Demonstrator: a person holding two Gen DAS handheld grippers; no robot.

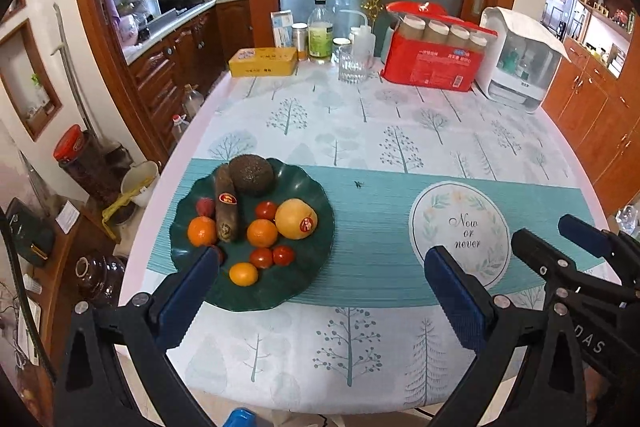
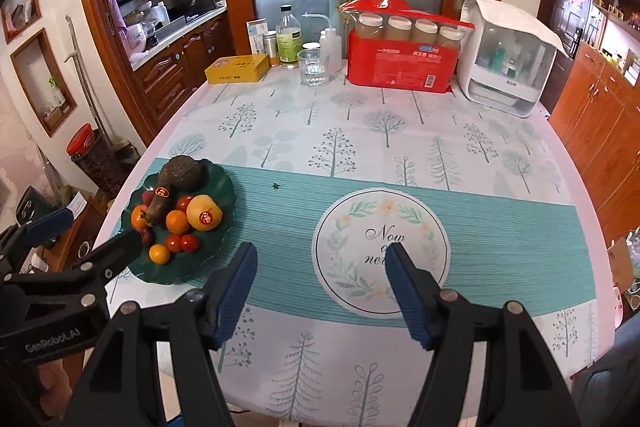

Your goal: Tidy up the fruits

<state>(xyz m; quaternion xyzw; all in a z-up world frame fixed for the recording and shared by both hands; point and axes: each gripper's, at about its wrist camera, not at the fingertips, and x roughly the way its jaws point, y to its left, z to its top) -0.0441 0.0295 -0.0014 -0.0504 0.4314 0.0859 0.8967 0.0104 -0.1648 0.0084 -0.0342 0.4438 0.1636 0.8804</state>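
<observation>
From the left wrist, the left gripper [image 1: 320,291] is hanging with jaws wide apart and empty — the green plate [image 1: 316,255] of fruits [image 1: 262,233] is lying just ahead of its left finger.

From the right wrist, the right gripper [image 2: 320,287] is standing spread, holding nothing, fruit plate ahead-left. Everything is sitting gathered — apparently little is remaining.
</observation>
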